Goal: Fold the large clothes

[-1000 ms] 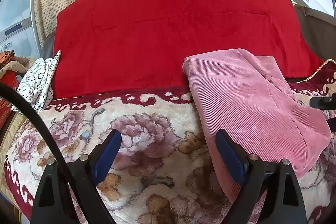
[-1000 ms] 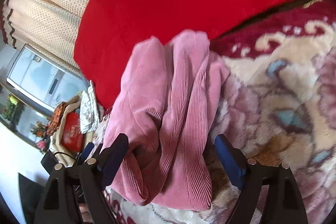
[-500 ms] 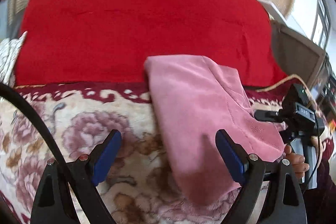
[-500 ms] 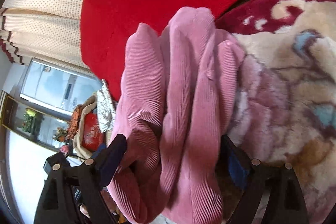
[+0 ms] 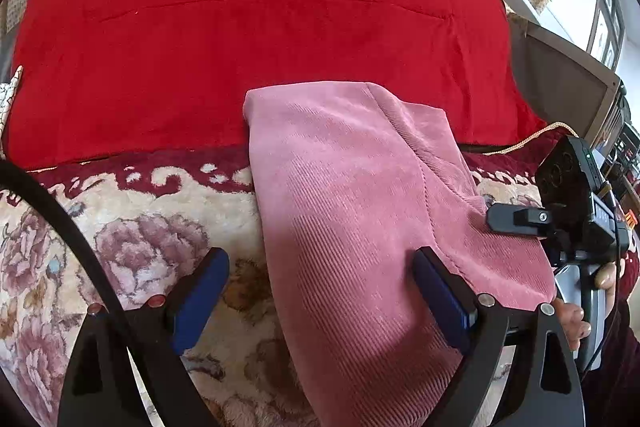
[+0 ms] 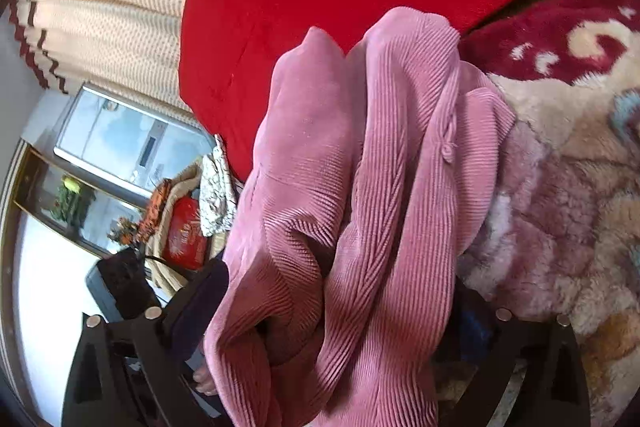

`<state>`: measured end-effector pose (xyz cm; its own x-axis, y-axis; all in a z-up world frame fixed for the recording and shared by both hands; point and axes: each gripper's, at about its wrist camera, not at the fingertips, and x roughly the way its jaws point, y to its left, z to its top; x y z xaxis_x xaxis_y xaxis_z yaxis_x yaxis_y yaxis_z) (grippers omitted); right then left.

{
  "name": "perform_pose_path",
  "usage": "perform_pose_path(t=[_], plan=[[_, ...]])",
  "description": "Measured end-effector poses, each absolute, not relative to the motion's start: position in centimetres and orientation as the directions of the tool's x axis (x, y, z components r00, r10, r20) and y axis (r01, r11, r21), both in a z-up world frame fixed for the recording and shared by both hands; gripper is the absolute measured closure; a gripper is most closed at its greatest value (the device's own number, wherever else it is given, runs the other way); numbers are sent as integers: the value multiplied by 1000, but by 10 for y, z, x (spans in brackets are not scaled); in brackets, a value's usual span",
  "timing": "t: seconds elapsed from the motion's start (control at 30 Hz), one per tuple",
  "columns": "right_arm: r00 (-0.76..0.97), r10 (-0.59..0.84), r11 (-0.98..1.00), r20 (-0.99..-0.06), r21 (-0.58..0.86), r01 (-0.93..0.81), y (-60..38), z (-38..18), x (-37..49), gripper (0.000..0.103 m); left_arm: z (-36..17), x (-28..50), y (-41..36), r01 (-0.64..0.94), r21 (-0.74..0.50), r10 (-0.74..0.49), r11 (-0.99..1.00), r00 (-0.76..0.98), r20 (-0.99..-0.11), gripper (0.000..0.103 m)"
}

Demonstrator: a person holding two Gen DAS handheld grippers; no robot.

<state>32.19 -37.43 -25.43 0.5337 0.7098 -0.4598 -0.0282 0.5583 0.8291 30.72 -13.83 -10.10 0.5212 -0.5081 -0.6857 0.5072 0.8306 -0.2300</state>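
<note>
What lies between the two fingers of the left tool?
In the left wrist view, the left tool is open; between its fingers lie the floral blanket and the left edge of the folded pink corduroy garment.

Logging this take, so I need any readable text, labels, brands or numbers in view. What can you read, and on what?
No text reads clearly in either view.
Right gripper body: a small display or label, too blurred to read.
Red box: gold markings, too small to read.
Grey appliance: a dark panel, no legible characters.
Pink garment, red blanket, floral rug: no writing.
</note>
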Motion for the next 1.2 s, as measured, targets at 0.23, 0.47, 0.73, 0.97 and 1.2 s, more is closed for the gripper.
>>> perform_pose_path(t=[0.23, 0.47, 0.73, 0.97, 1.2], plan=[[544, 679, 593, -494, 805, -9, -367, -255, 329, 3, -98, 307, -140, 514, -222, -508, 829, 526, -682, 10], [544, 641, 649, -542, 761, -5, -357, -253, 331, 12, -105, 315, -134, 520, -322, -576, 792, 457, -678, 10], [560, 627, 651, -542, 759, 5, -355, -254, 328, 15, -140, 344, -115, 410, -674, -783, 615, 214, -584, 10], [583, 604, 656, -543, 754, 22, -356, -250, 322, 20, -131, 341, -113, 438, -680, -806, 588, 251, -536, 38], [635, 516, 746, -575, 666, -2, -343, -226, 313, 36, -115, 330, -115, 488, -608, -775, 626, 311, -550, 47]])
